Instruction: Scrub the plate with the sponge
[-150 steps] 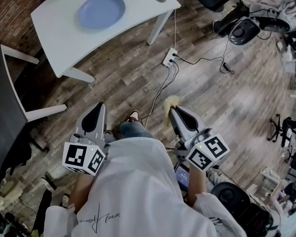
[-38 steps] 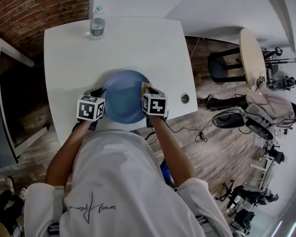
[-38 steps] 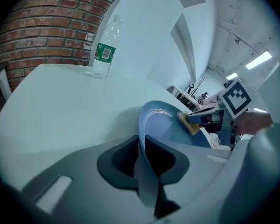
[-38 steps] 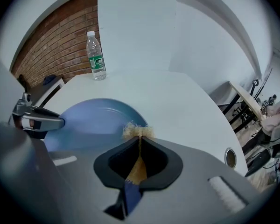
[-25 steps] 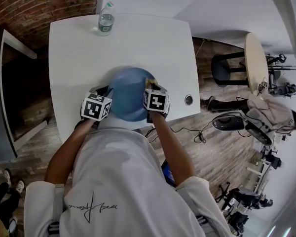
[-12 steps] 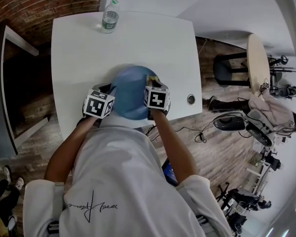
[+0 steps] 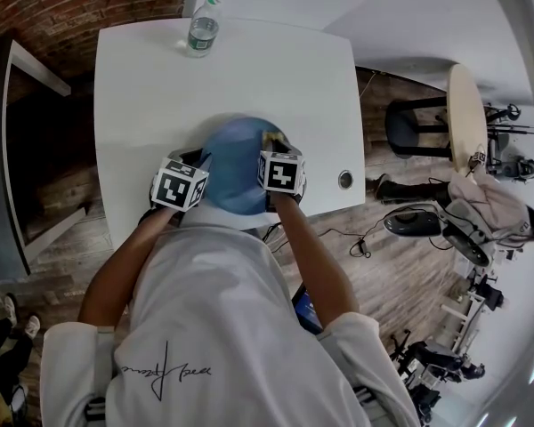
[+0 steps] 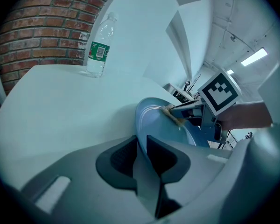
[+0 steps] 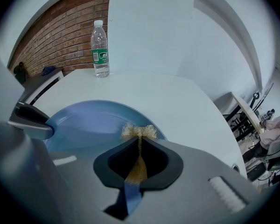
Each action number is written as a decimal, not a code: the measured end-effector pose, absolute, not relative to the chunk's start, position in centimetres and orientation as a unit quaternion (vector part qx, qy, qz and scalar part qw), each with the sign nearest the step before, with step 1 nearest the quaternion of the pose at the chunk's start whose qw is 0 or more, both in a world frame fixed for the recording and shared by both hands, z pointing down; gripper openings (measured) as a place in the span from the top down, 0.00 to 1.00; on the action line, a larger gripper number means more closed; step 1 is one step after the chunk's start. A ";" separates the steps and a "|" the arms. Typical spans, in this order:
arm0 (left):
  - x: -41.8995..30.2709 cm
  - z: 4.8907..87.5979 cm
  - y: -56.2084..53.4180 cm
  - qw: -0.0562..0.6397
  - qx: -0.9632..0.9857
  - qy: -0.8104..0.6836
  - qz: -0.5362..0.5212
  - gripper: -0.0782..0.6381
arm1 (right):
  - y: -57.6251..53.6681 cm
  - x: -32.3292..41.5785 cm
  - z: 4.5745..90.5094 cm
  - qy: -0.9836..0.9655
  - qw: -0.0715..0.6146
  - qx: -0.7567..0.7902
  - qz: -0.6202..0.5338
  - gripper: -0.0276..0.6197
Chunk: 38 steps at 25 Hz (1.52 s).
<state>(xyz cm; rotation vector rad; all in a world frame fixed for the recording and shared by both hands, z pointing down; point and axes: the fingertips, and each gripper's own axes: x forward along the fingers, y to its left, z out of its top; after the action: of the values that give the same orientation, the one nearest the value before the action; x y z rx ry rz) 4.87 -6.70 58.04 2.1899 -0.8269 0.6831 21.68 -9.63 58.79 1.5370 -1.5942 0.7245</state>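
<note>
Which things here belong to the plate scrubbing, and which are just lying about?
In the job: plate, sponge, left gripper clamping the rim, right gripper pinching the sponge.
Lying about: water bottle, black stool beside the table.

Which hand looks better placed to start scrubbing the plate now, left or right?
Right. The right gripper is shut on the sponge, which sits against the blue plate. The left gripper is shut on the plate's rim, likely steadying it.
</note>
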 end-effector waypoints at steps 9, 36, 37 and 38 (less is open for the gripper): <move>4.9 58.0 -6.6 0.345 0.844 -0.317 0.262 0.78 | -10.2 20.9 58.7 -0.636 0.396 0.601 0.279 0.93; 4.9 57.9 -6.6 0.343 0.842 -0.322 0.264 0.77 | -11.6 17.4 58.5 -0.676 0.407 0.561 0.250 0.93; 4.9 57.9 -6.7 0.343 0.842 -0.322 0.264 0.77 | -11.7 17.2 58.5 -0.679 0.407 0.559 0.249 0.93; 4.9 57.9 -6.7 0.343 0.842 -0.322 0.265 0.78 | -11.7 17.0 58.5 -0.679 0.406 0.557 0.250 0.93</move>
<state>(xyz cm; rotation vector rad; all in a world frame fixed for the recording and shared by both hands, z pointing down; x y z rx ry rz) 4.92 -6.71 57.88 2.1876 -0.8366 0.6876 17.05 -11.73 58.51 1.4057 -1.7137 0.6315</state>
